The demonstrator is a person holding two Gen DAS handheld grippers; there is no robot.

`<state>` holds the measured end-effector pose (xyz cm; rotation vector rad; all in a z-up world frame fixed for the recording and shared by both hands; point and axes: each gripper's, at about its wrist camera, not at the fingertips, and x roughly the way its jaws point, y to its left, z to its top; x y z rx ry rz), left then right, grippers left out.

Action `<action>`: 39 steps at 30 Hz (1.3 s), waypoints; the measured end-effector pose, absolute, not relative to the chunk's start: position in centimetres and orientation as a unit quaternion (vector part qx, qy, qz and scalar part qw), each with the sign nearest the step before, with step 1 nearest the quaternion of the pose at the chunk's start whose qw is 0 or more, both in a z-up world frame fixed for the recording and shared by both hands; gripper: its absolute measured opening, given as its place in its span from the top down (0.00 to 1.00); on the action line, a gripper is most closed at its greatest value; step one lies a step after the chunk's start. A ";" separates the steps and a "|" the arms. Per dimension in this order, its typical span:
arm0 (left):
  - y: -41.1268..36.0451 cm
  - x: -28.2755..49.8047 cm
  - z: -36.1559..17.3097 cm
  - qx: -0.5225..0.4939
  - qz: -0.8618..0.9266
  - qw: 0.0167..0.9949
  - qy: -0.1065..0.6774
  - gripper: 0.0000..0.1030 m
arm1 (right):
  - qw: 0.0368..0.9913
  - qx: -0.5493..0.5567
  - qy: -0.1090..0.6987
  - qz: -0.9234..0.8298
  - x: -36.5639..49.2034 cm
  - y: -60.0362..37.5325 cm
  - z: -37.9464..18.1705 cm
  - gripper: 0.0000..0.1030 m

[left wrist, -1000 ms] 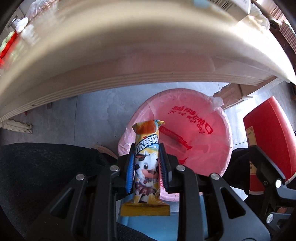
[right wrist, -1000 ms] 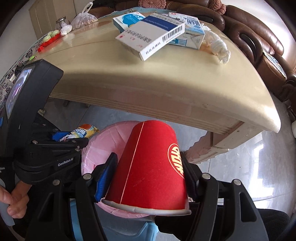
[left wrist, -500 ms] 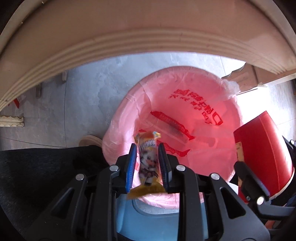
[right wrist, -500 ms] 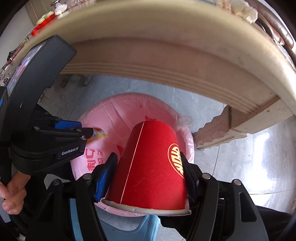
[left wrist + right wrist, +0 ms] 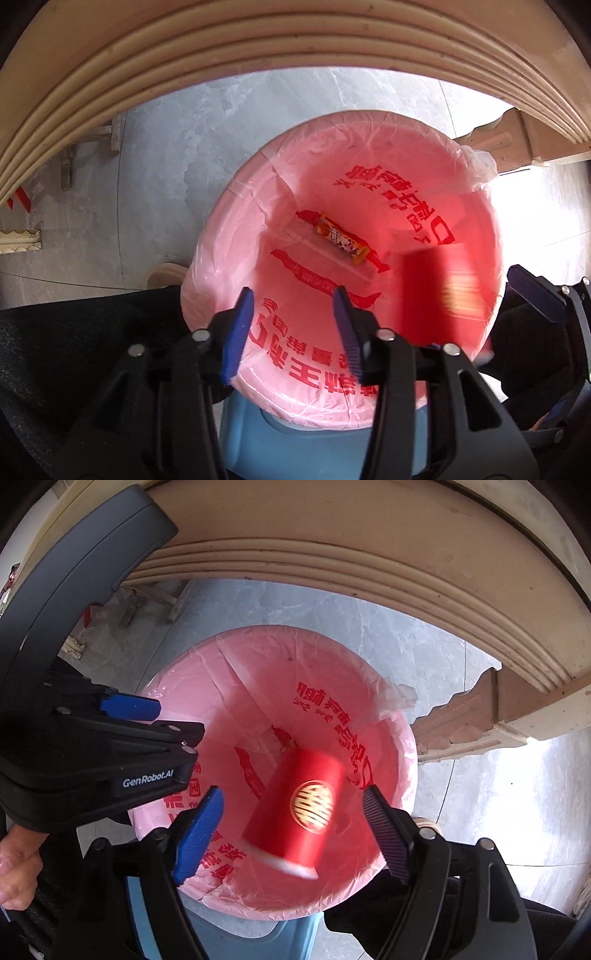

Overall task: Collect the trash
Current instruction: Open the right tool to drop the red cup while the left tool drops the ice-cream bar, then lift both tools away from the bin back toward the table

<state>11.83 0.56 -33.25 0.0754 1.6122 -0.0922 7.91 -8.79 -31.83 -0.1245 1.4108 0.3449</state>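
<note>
**Both pieces of trash let go over the pink-lined bin**

Now the step in hand is the drop itself, and doing it well means keeping both grippers centred over the mouth of the bin until each item is clear of the pads. The left gripper [image 5: 293, 328] points straight down over the blue plastic bin with its pink printed liner bag [image 5: 229, 206]; its jaws have just been opening and stand partly apart with nothing between them. The right gripper [image 5: 293, 829] has also just been opening; its jaws stand wide, and the red paper cup with a gold emblem [image 5: 299, 808] sits between them, blurred and tilted, touching neither pad as far as the right wrist view shows. By that blur, I judge it to be falling.

A good release keeps the hands low and steady, so the light cup does not bounce off the rim.

Inside the liner, the orange-and-white snack wrapper with a cartoon cow [image 5: 341, 240] lies at the bottom, slanted, near the centre. The cup shows in the left wrist view as a red smear to the right of it. Nothing else can be made out in the bag beyond its red lettering. The cream moulded table edge [image 5: 258, 40] overhangs the bin.
</note>
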 end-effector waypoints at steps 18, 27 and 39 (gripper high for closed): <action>1.2 11.7 -33.3 0.031 -0.033 0.686 0.727 0.43 | 0.745 -0.046 0.647 0.153 8.2 -8.9 -31.9 0.25; 1.1 11.1 -32.2 0.050 -0.030 0.696 0.716 0.38 | 0.753 -0.048 0.638 0.154 7.8 -8.9 -30.8 0.25; 1.1 8.3 -24.5 0.082 -0.044 0.745 0.661 0.36 | 0.787 -0.033 0.594 0.160 5.7 -10.4 -24.9 0.19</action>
